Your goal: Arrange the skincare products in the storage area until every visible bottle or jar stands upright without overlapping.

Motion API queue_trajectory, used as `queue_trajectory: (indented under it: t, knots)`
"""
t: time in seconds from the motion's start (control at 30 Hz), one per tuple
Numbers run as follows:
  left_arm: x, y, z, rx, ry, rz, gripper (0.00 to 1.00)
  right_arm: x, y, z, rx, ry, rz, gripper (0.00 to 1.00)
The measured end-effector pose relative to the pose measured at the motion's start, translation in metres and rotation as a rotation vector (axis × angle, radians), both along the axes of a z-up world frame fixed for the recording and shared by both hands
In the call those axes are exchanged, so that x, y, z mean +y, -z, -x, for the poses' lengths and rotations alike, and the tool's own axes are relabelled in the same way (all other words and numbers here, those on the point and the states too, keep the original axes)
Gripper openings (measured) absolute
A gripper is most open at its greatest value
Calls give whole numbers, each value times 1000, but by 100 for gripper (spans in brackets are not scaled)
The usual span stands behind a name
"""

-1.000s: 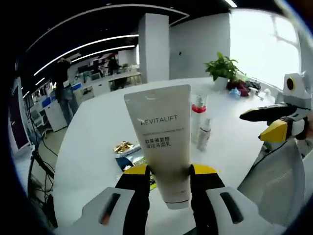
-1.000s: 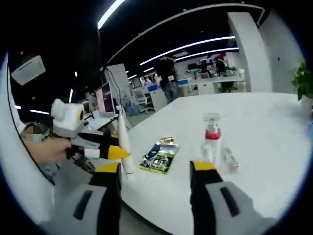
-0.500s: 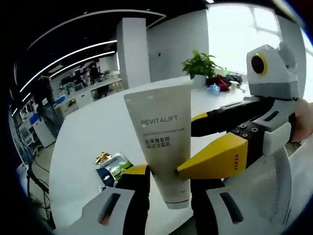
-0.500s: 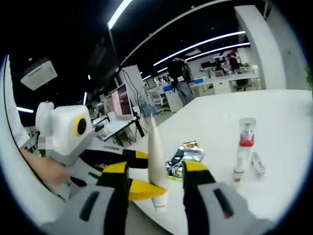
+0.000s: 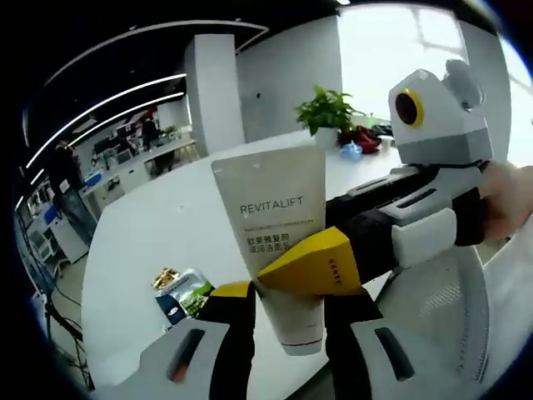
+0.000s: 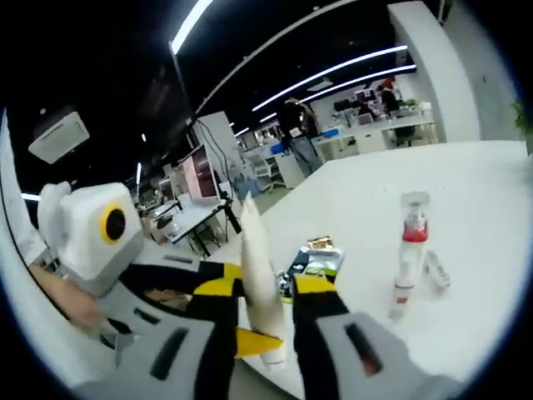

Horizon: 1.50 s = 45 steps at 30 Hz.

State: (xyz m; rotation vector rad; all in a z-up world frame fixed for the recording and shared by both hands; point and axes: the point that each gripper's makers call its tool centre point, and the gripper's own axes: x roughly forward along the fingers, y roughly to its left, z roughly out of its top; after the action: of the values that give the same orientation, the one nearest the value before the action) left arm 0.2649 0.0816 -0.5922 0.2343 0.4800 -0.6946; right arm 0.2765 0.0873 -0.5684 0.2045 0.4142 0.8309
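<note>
A cream tube marked REVITALIFT [image 5: 271,225] stands cap down in the air, with my left gripper [image 5: 287,307] shut on its lower end. My right gripper [image 5: 279,271] reaches in from the right, its yellow jaw pressed on the tube's front just above the left jaws. In the right gripper view the tube [image 6: 256,275] shows edge-on between the right gripper's [image 6: 265,287] narrowed jaws. A spray bottle with a red band [image 6: 408,250] stands upright on the white table [image 6: 483,192]. A small bottle [image 6: 436,271] lies beside it.
Foil sachets [image 6: 312,260] lie on the table near its edge, and the sachets [image 5: 181,292] show left of the tube. A potted plant [image 5: 326,108] stands at the far side. A hand [image 5: 508,200] holds the right gripper. Desks and a person [image 6: 296,125] are beyond.
My right gripper's jaws have drawn closer together around the tube, and its yellow jaw has slid onto the tube's front. The left gripper keeps its hold.
</note>
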Motion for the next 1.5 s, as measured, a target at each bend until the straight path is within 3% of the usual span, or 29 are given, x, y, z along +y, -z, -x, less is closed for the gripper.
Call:
queue_trajectory:
  t: [0.1,0.3,0.43,0.53,0.6,0.73,0.87,1.0,1.23,1.33,1.5]
  knots:
    - [-1,1,1,3,4,-1,29,1,1,2,12,-4,-16,19]
    - [-4,4,3,26,21,10,29,-1,4,5,-14,0,19,16]
    - [-9,8,9,39,79,18,31,-6,7,9,-17,-13,32,14]
    - [-16,4,12,53,163,88,30,-13,6,10,-22,-32,24,14]
    - [-18,1,16,86,223,136,29,-16,2,13,-42,-74,25,14]
    - [-20,-1,26,135,370,164,28,-17,-8,24,-60,-169,0,14]
    - [-22,-9,31,151,453,194,31,-13,-17,38,-92,-311,-5,14]
    - [-28,-18,43,169,578,207,28,-9,-27,49,-110,-417,-23,14]
    - [-32,-20,57,185,660,223,21,-10,-38,58,-112,-542,-62,14]
    - [-33,-17,61,186,688,190,19,-10,-34,65,-120,-619,-23,14]
    - [-36,-12,65,183,725,143,17,-9,-30,69,-137,-675,18,14]
